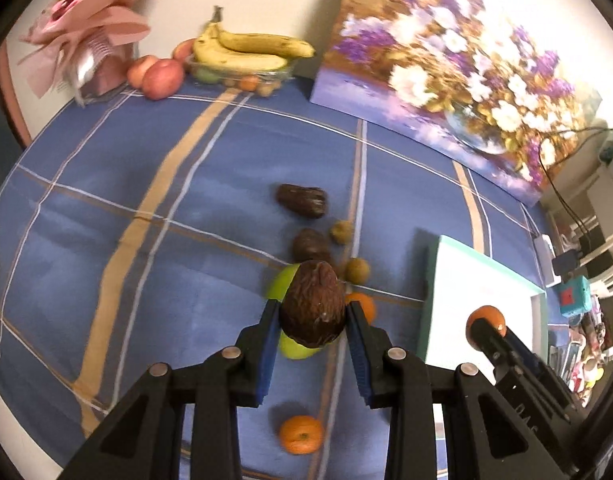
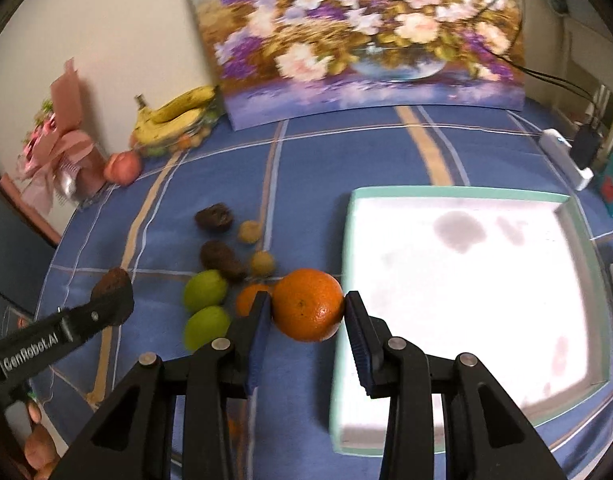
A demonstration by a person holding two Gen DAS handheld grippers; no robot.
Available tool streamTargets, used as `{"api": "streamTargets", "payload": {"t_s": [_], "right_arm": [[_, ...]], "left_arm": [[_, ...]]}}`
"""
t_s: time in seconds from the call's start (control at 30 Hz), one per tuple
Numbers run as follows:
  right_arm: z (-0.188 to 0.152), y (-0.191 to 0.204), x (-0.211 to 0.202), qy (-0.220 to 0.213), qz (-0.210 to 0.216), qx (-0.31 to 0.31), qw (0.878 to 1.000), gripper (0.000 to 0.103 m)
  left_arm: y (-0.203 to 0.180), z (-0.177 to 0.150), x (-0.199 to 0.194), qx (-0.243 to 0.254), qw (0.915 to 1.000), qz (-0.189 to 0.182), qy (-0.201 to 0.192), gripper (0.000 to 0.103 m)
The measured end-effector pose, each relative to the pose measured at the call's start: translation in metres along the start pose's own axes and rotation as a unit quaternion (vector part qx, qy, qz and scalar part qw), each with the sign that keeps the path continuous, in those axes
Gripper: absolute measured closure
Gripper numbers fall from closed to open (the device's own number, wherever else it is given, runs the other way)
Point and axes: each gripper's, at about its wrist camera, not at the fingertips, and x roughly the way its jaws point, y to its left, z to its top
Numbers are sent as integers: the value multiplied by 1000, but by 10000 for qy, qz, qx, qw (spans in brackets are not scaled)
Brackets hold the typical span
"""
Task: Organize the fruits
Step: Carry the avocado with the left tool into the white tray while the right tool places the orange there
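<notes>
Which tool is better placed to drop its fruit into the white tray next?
Right, probably. The right tool grips the round orange fruit right beside the mint-rimmed white tray. The left tool, gripping the dark brown avocado, is farther off, over the fruit pile.

Your blue checked surface (image 2: pixel 306 168) holds a white tray (image 2: pixel 466 280), loose fruits (image 2: pixel 214 258), and a flower painting (image 2: pixel 366 40)
</notes>
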Motion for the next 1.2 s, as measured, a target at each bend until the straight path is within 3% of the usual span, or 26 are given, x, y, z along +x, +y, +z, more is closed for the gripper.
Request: {"api": "streamTargets", "payload": {"t_s": [0.53,0.83,1.2], "right_arm": [[34,-133,-6,8,-751,959,9926,64],[42,-180,-8,2,-978,1120,9889,64],[21,-200,31,734,-1069,1192,9844,64]], "left_arm": [[-137,-8,48,913,9951,-10,373,68],[-180,-22,76,1265,9905,56,530,68],[-190,-46,118,1439,9840,345,991,68]]}}
